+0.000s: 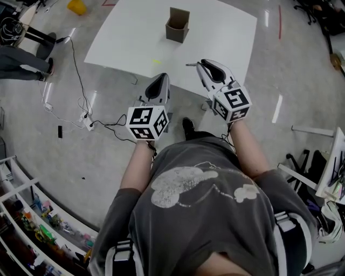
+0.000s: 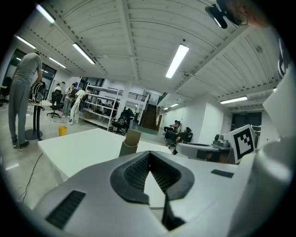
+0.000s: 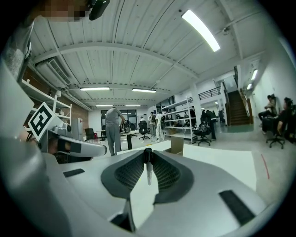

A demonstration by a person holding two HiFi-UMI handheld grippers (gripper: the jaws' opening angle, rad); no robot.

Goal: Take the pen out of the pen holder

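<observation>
A brown cardboard pen holder [image 1: 177,25] stands upright on the white table [image 1: 135,38], toward its far side; it also shows in the left gripper view [image 2: 130,143] and in the right gripper view [image 3: 176,145]. Over the table's near edge, my right gripper [image 1: 200,63] is shut on a pen [image 1: 190,64], which sticks out sideways from the tips. In the right gripper view the pen [image 3: 148,170] hangs pinched between the ribbed pads. My left gripper [image 1: 163,77] hovers just short of the near edge, its jaws [image 2: 149,156] shut with nothing between them. Both grippers are well back from the holder.
Cables and a power strip [image 1: 86,121] lie on the floor left of me. A yellow object [image 1: 77,6] sits on the floor beyond the table's left corner. A person [image 2: 23,102] stands to the left. Shelving [image 1: 32,215] fills the lower left.
</observation>
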